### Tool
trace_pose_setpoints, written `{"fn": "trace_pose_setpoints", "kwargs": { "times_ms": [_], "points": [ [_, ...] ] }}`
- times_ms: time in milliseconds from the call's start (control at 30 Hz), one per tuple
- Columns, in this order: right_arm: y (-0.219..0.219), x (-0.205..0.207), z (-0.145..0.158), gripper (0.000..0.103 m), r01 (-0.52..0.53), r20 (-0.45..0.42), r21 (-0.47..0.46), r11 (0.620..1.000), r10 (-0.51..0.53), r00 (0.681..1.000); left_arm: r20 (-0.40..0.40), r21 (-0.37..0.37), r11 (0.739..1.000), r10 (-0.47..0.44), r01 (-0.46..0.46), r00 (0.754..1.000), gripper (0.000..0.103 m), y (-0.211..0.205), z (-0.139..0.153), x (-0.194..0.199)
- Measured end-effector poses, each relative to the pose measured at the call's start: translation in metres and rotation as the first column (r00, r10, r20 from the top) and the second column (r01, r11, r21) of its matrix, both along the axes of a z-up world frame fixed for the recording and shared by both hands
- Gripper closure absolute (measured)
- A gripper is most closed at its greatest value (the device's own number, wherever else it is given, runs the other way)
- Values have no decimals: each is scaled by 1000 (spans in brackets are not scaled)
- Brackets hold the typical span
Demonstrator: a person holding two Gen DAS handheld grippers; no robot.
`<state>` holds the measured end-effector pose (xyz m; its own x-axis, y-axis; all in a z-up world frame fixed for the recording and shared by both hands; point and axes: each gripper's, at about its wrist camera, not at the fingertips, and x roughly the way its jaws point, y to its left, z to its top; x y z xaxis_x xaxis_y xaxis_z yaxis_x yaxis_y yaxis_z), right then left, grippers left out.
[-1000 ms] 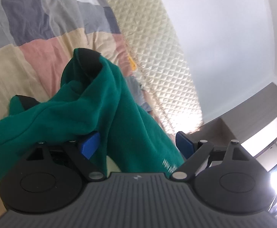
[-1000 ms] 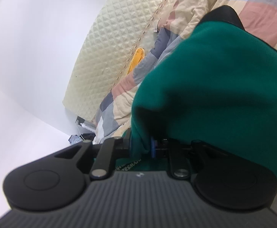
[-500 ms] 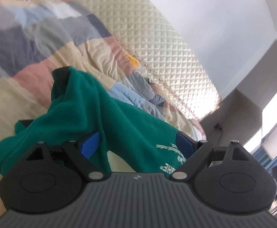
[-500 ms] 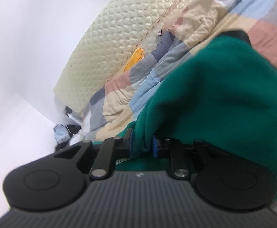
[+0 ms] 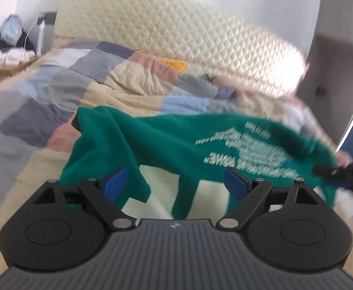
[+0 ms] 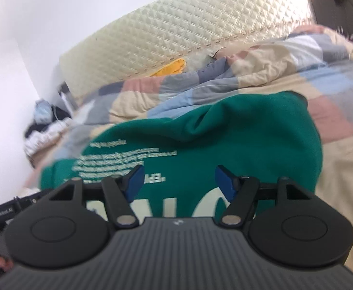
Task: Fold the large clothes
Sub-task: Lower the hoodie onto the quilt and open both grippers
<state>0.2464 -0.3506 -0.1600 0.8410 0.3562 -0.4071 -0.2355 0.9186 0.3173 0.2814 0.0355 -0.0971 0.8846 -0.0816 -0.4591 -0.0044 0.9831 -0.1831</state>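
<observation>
- Green sweatshirt (image 5: 181, 140) is lying heaped on the patchwork quilt (image 5: 55, 84), its white lettering showing, near the quilted headboard (image 5: 176, 29).
- Left gripper (image 5: 175, 183) is hovering just above the cloth with jaws spread wide, blue pads (image 5: 114, 183) gripping nothing.
- Right gripper (image 6: 177, 181) is hanging over the printed part, its jaws having just been opening, cloth released beneath them.

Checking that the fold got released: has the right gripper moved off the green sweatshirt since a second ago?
Yes. The right gripper has just been opening and has backed away: against the quilted headboard, the green sweatshirt now lies free ahead of it.
</observation>
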Motion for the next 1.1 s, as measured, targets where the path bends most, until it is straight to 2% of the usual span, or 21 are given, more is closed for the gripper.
{"fn": "trace_pose_setpoints", "kwargs": {
  "times_ms": [67,400,567,900,1100],
  "points": [
    [-1,5,-5,35,32,-2,-50,998,-32,999,-29,38,999,14,-13,999,13,-3,-7,7],
    [15,55,-35,36,40,-39,-129,991,-45,998,-68,-5,1000,20,-21,997,12,6,-39,35],
    [12,64,-44,35,25,-49,-104,994,-31,998,-70,-18,1000,15,-16,997,12,8,-43,41],
    [13,40,-30,35,30,-63,-81,996,-35,997,-73,-9,999,50,-51,996,12,3,-32,21],
    [5,6,-22,34,-23,-90,42,999,27,996,-68,-3,998,61,-62,996,12,-8,-29,-11]
  ]
}}
